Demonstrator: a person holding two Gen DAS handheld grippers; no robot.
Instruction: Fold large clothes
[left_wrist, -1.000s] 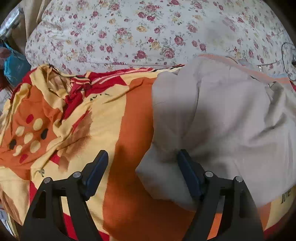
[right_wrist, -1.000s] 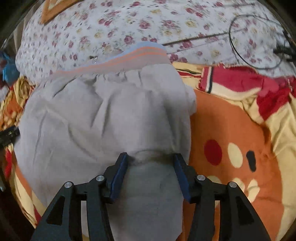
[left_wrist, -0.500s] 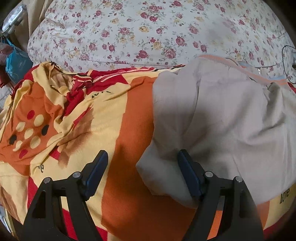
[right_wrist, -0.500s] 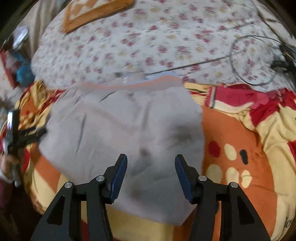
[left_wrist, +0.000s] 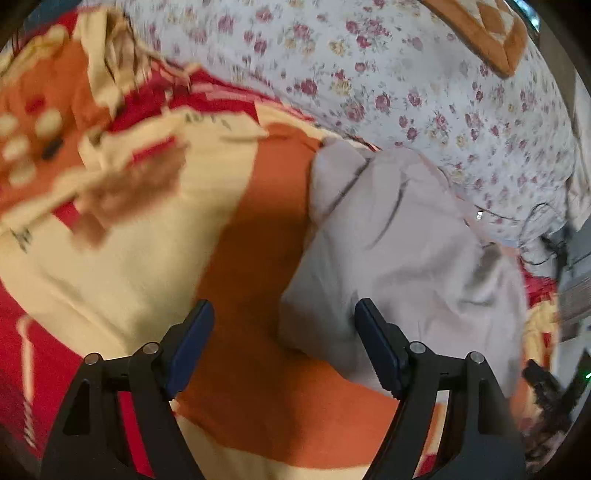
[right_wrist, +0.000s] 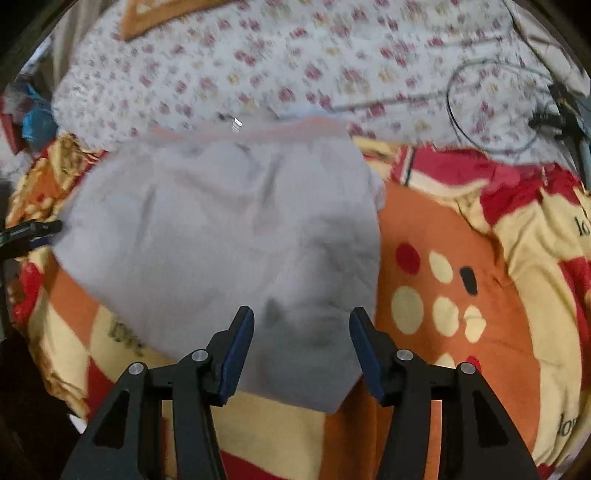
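Observation:
A folded grey garment (right_wrist: 229, 236) with an orange-striped band along its far edge lies on the orange, red and cream blanket (right_wrist: 461, 295). It also shows in the left wrist view (left_wrist: 406, 251), on the right. My right gripper (right_wrist: 301, 343) is open and empty above the garment's near edge. My left gripper (left_wrist: 282, 339) is open and empty over the blanket (left_wrist: 129, 258), at the garment's left edge. The left gripper's tip (right_wrist: 33, 232) shows at the left in the right wrist view.
A floral bedsheet (right_wrist: 295, 66) lies beyond the blanket. Black cables (right_wrist: 491, 107) loop on it at the far right. An orange patterned cushion (left_wrist: 480, 33) sits at the back. A blue bag (right_wrist: 35, 118) is at the far left.
My right gripper let go of the garment's near edge and drew back; the garment now lies flat. My left gripper swung and tilted, its view now blurred.

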